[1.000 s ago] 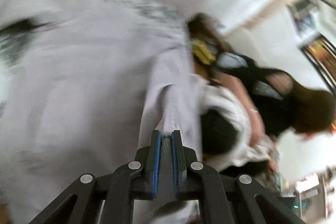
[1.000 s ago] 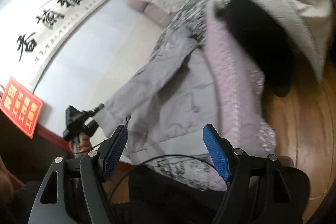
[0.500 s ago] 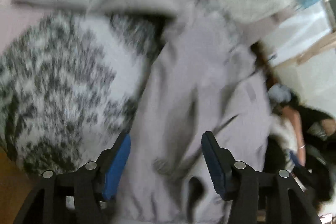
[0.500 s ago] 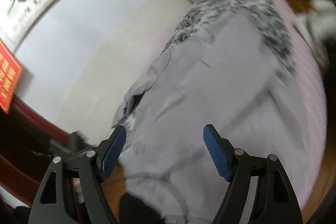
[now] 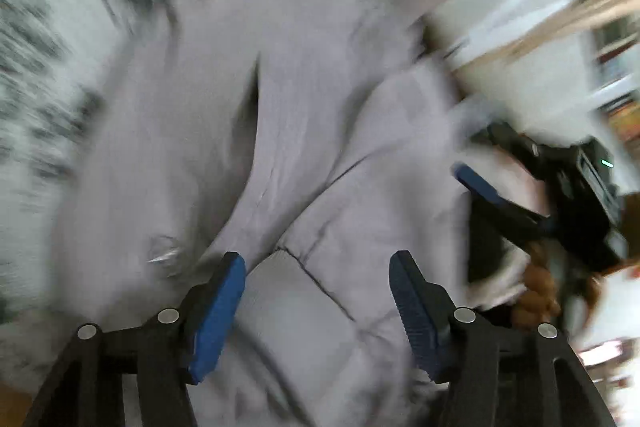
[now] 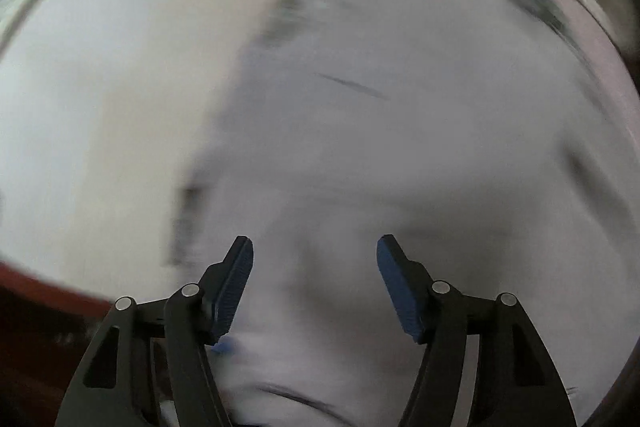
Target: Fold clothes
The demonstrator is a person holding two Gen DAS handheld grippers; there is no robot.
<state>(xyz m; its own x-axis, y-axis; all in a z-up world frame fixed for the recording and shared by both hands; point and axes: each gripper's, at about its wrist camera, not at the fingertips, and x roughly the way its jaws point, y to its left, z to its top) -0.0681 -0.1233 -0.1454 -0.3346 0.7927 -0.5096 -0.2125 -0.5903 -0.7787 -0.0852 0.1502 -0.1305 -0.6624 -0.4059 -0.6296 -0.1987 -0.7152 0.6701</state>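
Observation:
A pale lilac-grey jacket [image 5: 304, 131] lies spread out and fills most of the left wrist view; its ribbed hem or cuff sits just ahead of my left gripper [image 5: 318, 263], which is open and empty close above the cloth. The same jacket [image 6: 400, 147] fills the right wrist view under my right gripper [image 6: 314, 247], also open and empty. The right gripper also shows in the left wrist view [image 5: 496, 195], at the jacket's right edge. Both views are motion-blurred.
A black-and-white patterned fabric [image 5: 36, 39] lies beside the jacket on the left. A pale wall [image 6: 100, 107] and a dark red wooden edge [image 6: 48, 287] stand left of the jacket. Room furniture [image 5: 592, 19] blurs at the right.
My left gripper, shut on the jacket a second ago, let go and is open. Both grippers have moved in closer over the jacket, and the view has swung.

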